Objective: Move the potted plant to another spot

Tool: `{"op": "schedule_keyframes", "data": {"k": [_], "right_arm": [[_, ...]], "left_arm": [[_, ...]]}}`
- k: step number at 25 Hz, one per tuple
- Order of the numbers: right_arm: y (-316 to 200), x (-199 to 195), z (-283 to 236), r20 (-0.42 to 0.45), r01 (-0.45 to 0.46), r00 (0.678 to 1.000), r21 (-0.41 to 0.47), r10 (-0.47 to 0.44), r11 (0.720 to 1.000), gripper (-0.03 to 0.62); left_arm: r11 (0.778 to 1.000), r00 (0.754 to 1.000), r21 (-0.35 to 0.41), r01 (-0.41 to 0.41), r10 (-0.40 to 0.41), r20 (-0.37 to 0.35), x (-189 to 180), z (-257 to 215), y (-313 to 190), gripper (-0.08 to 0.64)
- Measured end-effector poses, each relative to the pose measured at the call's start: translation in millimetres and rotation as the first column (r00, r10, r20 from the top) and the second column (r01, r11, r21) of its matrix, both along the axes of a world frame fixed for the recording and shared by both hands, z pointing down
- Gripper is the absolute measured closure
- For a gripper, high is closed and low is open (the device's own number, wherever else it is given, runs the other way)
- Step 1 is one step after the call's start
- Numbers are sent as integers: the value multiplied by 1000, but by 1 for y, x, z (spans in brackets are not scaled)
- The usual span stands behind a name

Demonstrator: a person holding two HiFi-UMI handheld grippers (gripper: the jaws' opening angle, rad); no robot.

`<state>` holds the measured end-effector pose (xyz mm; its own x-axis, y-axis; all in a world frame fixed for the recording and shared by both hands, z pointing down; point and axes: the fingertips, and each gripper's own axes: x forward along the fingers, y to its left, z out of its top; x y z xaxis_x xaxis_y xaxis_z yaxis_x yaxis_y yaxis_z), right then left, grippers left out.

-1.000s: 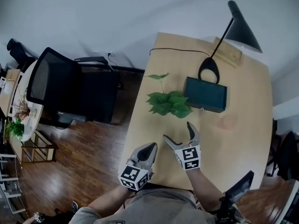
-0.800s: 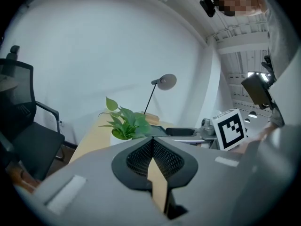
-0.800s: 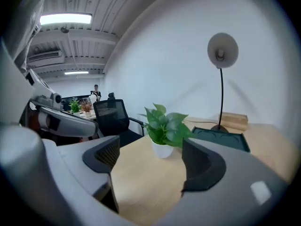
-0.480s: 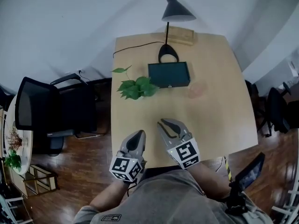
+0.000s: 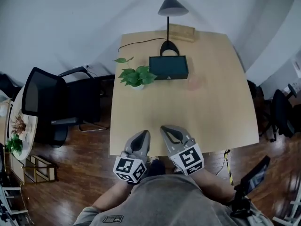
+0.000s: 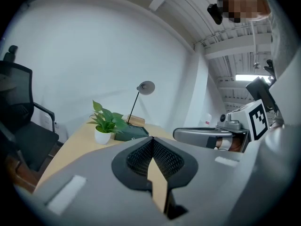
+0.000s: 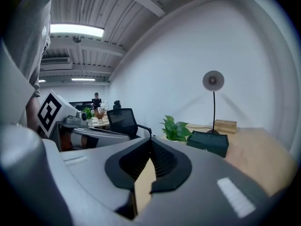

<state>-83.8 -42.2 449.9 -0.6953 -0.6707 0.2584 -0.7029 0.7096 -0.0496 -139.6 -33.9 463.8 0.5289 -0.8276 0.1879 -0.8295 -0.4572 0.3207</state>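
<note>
The potted plant (image 5: pixel 136 76), green leaves in a small white pot, stands at the table's far left, just left of a dark box (image 5: pixel 168 67). It also shows in the left gripper view (image 6: pixel 107 124) and the right gripper view (image 7: pixel 176 129). Both grippers hover side by side at the table's near edge, far from the plant. My left gripper (image 5: pixel 144 134) is shut and empty, its tips meeting (image 6: pixel 151 139). My right gripper (image 5: pixel 166 129) is shut too, with nothing between its jaws (image 7: pixel 151 139).
A black desk lamp (image 5: pixel 168 8) and a wooden block (image 5: pixel 181 32) stand behind the box on the wooden table (image 5: pixel 211 107). A black office chair (image 5: pixel 56 102) stands left of the table. A small round table with plants (image 5: pixel 16 131) is at the far left.
The right gripper's jaws went from wide open to shut. Both grippers drew back from over the table to its near edge, and the head view swung to centre the table.
</note>
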Motion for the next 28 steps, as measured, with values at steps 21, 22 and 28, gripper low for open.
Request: {"op": "schedule_keyframes", "data": {"k": [21,22,28], "right_arm": [[159,79,17,43,-59,997,-91,63,994,586],[163,74,15,45,-58,997,-89,62,994,586],[175,60,12,36,-70,997,-86,74,994,586]], "left_arm": [[998,998,14,-64,64,12,74,-8,142,566],[997,997,22,-71,70,13,71,-11,145,566],[996,997,26,-83,83,1,57,-15,149,566]]}}
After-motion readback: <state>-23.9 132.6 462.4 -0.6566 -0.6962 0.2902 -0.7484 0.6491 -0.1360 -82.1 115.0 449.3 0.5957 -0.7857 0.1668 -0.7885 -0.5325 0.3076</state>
